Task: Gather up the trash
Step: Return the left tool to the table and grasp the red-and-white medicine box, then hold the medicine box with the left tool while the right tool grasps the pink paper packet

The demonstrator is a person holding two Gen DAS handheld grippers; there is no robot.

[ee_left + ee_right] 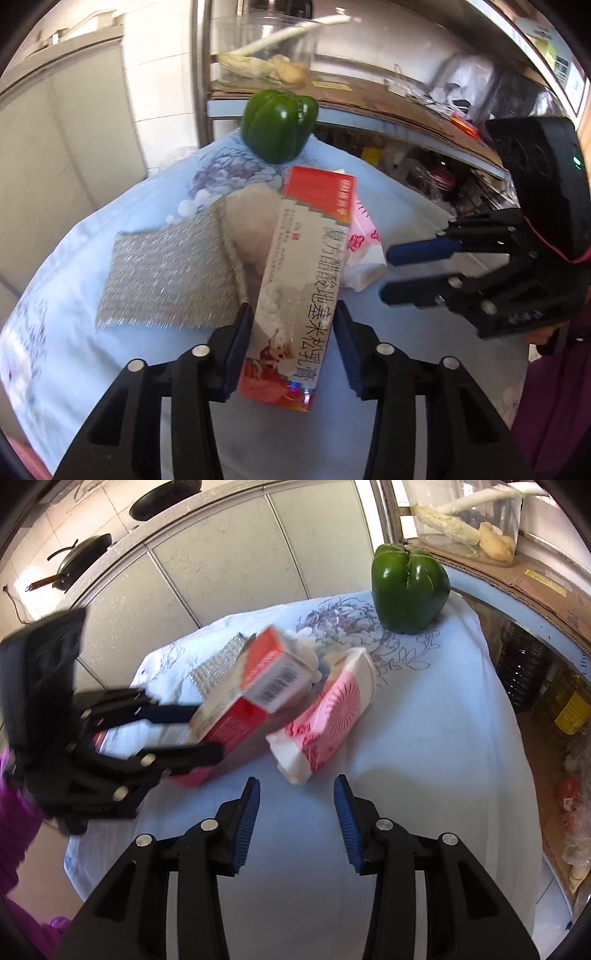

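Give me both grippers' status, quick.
Left gripper: closed on the red-and-white medicine box.
Right gripper: open, empty.

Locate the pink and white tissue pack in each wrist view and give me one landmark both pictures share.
Left wrist view: the tissue pack lies right of centre, partly hidden behind the red and white box, near the right gripper.
Right wrist view: the tissue pack lies at centre, ahead of the open right gripper.
Shared landmark: the green bell pepper at the cloth's far end.
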